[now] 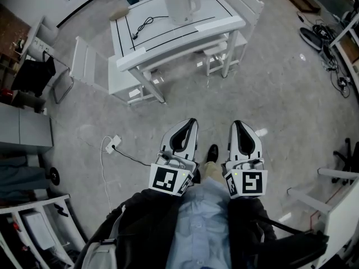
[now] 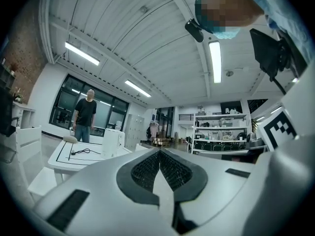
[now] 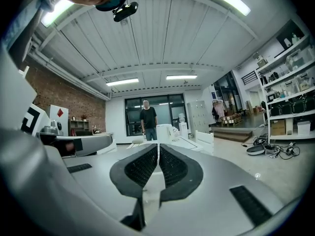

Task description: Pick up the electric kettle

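— Where's the electric kettle (image 1: 180, 1)?
— Upright on the white surface (image 1: 174, 38), beside a black cable (image 1: 143, 26).
— What else?
— Left gripper (image 1: 192, 123) and right gripper (image 1: 236, 124), side by side, well short of the surface, jaws together.

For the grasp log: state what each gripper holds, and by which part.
Nothing is held. The left gripper and right gripper are shut and empty; the kettle stands on the table.

Head down, gripper views perhaps sharing table (image 1: 168, 33)
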`<state>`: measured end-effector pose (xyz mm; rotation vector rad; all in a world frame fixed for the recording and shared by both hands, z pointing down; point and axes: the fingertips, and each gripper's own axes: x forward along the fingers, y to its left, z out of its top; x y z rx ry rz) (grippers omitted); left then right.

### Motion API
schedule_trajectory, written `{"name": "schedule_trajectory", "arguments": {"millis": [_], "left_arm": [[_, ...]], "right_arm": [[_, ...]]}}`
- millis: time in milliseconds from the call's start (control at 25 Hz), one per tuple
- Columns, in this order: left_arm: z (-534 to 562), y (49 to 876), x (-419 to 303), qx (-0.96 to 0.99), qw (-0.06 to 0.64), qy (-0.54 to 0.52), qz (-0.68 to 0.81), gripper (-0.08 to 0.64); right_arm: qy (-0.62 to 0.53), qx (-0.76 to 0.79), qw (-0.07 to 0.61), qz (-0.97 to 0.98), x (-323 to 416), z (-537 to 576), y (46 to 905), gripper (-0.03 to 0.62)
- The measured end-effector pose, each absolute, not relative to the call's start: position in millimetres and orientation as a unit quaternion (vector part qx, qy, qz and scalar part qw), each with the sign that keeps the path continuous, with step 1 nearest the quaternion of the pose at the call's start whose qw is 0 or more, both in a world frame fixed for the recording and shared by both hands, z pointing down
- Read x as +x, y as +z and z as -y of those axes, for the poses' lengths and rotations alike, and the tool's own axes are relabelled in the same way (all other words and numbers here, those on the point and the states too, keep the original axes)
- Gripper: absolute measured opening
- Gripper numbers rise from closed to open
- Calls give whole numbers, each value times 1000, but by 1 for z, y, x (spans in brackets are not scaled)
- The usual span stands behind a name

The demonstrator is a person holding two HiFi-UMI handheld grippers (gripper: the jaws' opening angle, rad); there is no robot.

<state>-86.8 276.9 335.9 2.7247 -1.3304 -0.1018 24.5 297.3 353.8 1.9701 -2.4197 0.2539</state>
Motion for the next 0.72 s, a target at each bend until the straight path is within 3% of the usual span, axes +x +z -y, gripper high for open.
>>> {"name": "schedule_trajectory", "arguments": {"millis": [720], "left_arm": [[-182, 301, -12, 884, 3, -41, 465, 5]], "right_arm": [[56, 594, -34, 801, 96, -189, 327, 18]]}}
